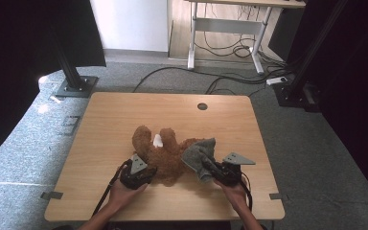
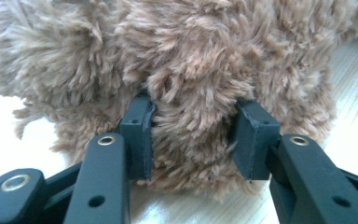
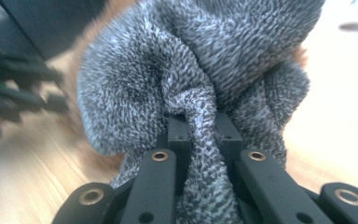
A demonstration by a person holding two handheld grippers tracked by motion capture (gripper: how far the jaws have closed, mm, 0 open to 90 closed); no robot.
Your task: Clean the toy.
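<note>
- Bear point(image 1: 165, 155) lies mid-table point(image 1: 124, 110), brown and fluffy, a white patch showing on it.
- Left gripper point(image 1: 141, 173) is clamped on the bear's fur point(image 2: 193, 116), jaws part closed.
- Right gripper point(image 1: 219, 171) pinches a fold of grey knit cloth point(image 3: 200, 70) tight; the cloth lies against the bear's right side.
- Hole point(image 1: 202, 106) sits near the far edge.
- Cables point(image 1: 230, 79) trail on the floor beyond.

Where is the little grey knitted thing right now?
In the high view the grey knitted cloth lies on the teddy bear's right side, near the table's front edge, pinched by the right gripper.
</note>
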